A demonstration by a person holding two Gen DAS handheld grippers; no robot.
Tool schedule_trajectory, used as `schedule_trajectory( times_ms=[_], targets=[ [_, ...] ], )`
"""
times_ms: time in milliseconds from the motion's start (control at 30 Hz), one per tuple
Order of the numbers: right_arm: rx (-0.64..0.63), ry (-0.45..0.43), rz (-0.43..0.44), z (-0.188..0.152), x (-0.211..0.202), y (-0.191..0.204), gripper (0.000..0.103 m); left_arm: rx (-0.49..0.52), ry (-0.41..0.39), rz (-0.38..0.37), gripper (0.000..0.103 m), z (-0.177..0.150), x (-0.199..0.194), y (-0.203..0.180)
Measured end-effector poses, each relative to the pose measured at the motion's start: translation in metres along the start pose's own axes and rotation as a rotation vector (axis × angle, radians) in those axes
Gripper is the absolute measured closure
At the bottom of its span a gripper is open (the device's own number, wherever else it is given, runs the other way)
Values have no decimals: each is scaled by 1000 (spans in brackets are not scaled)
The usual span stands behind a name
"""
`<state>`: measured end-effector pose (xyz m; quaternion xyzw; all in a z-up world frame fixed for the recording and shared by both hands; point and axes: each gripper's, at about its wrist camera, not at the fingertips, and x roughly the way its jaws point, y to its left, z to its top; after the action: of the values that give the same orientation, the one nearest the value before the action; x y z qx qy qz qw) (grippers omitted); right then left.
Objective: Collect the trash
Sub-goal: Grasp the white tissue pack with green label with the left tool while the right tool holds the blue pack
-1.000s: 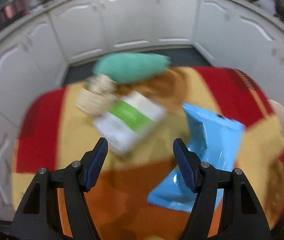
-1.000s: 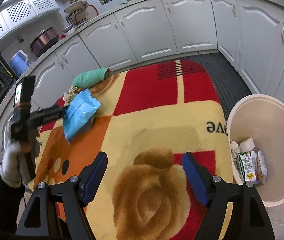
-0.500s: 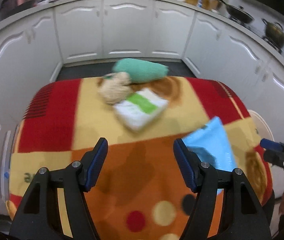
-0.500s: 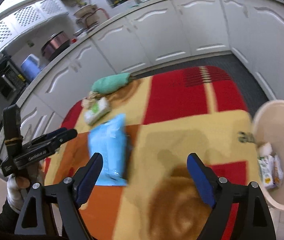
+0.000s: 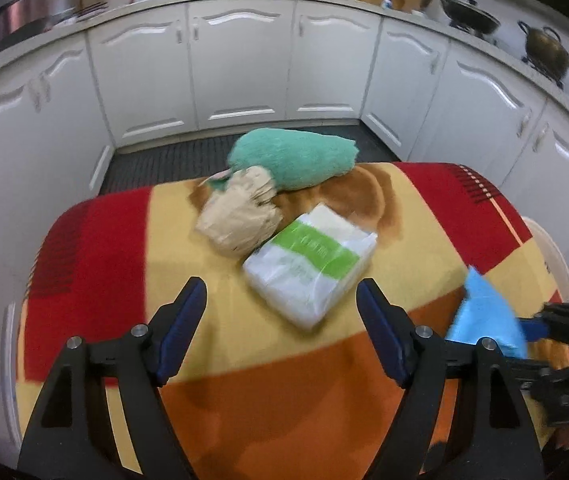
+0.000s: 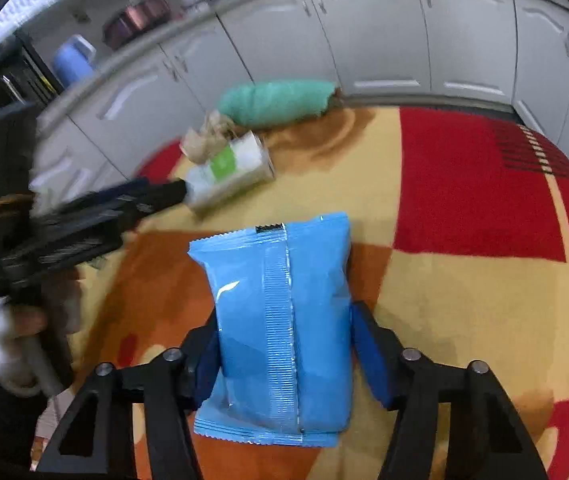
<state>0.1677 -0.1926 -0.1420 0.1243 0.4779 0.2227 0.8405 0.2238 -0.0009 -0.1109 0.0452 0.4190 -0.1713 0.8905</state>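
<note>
Two tongs in play over the desk (image 5: 84, 272), which is covered by a red, yellow and orange blanket (image 6: 464, 216). Right tongs (image 6: 284, 354) have just been closing, and the blue pads now press both sides of the blue packet (image 6: 280, 312), seam side up, its lower end between the fingers and its top edge pointing away toward the white-and-green tissue pack (image 5: 310, 268). Left tongs (image 5: 280, 328) have just been opening; jaws stand wide apart with nothing between them, hovering over the blanket just short of the tissue pack. Relative to the tissue pack: crumpled brown paper (image 5: 240, 216) touches its far-left corner, teal towel roll (image 5: 292, 158) lies just beyond the paper at the desk's far edge, blue packet sits well to the near right, close to the desk edge. A gloved hand (image 6: 12, 344) holds the left tongs' handle. White kitchen cabinets (image 5: 240, 64) ring the desk; left-wrist view is partly motion-blurred.
</note>
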Motion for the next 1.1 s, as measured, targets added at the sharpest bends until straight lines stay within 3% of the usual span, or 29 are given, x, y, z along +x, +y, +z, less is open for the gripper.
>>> schedule_trajectory(
  times_ms=[367,567,667,867,967,1033,1100],
  targets=[
    [35,-51,-9,-12,-43,-26,58,101,66,9,27,15,42,-25],
    [43,-68,-14,-20,-57,-29,58,66,57,-36,51,2,20,-29],
    [43,-78,-22,-27,-67,-30,58,30,73,-52,54,-13,2,-32],
    [21,-45,-63,-41,-77,-30,58,11,119,-68,55,-52,-33,-52],
    [15,0,-100,-48,-71,-31,58,14,130,-63,48,-65,-41,-61],
    [16,21,-135,-52,-65,-32,47,28,135,-51,45,-68,-41,-66],
    [26,21,-153,-53,-61,-32,45,38,134,-25,41,-65,-39,-69]
  ],
)
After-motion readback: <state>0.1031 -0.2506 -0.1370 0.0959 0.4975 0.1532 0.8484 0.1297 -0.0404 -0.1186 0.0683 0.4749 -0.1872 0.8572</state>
